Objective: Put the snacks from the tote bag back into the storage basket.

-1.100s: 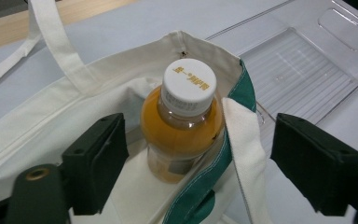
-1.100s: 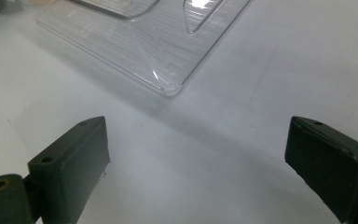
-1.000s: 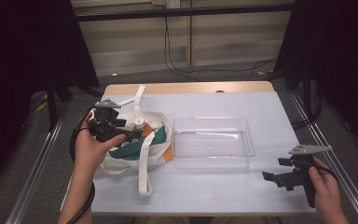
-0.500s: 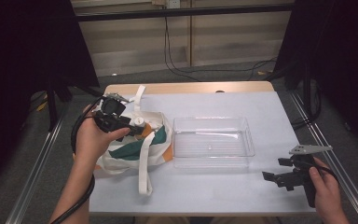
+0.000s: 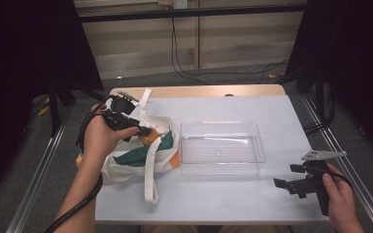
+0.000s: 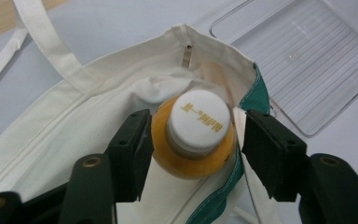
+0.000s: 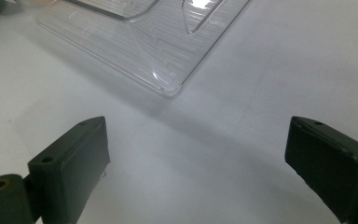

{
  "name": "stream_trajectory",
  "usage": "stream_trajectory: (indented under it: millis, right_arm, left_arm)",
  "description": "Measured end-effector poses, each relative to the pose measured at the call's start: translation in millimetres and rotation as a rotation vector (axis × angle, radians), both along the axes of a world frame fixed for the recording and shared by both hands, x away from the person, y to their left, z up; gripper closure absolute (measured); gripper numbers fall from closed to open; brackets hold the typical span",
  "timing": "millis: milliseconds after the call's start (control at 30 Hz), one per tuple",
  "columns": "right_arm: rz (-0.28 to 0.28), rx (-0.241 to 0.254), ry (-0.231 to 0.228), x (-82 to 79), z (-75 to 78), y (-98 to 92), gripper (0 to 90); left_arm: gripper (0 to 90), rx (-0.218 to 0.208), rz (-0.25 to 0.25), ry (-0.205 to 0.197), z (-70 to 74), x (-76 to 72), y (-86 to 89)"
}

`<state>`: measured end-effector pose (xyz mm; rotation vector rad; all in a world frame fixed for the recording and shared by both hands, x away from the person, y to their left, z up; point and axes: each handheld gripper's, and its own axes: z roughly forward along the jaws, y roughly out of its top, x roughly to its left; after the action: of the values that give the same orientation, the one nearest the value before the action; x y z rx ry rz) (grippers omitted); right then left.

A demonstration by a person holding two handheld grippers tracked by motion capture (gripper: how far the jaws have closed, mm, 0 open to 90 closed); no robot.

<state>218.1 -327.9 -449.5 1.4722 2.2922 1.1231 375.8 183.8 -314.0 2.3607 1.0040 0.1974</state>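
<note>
Orange juice in a small plastic bottle with a white screw cap (image 6: 196, 135) sits in the mouth of a cream canvas tote bag with green panels (image 5: 138, 153), cap end toward the left gripper's camera, so its long axis runs along that gripper. The left gripper (image 6: 193, 154) has its jaws closed against both sides of the bottle. The bag lies at the left of the pale counter (image 5: 233, 204), just beside a clear ribbed plastic tray (image 5: 221, 148). The right gripper (image 5: 291, 187) hovers near the counter's right front corner, jaws spread wide, holding nothing.
</note>
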Motion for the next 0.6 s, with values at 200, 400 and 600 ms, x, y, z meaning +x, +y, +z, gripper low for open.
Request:
stream_trajectory:
  millis: [200, 400, 600]
  right_arm:
    - [-0.005, 0.000, 0.004, -0.1, 0.1, -0.1, 6.3]
    - [-0.005, 0.000, 0.001, -0.4, 0.2, 0.1, 6.3]
    - [-0.008, 0.001, 0.001, -0.2, 0.2, -0.7, 6.3]
  left_arm:
    - [46.3, 0.021, -0.005, 0.024, -0.6, 6.0, -3.0]
    - [48.3, 0.042, 0.003, 0.063, -2.0, 11.6, -6.8]
    - [51.9, 0.079, -0.013, 0.091, -3.3, 14.9, -12.5]
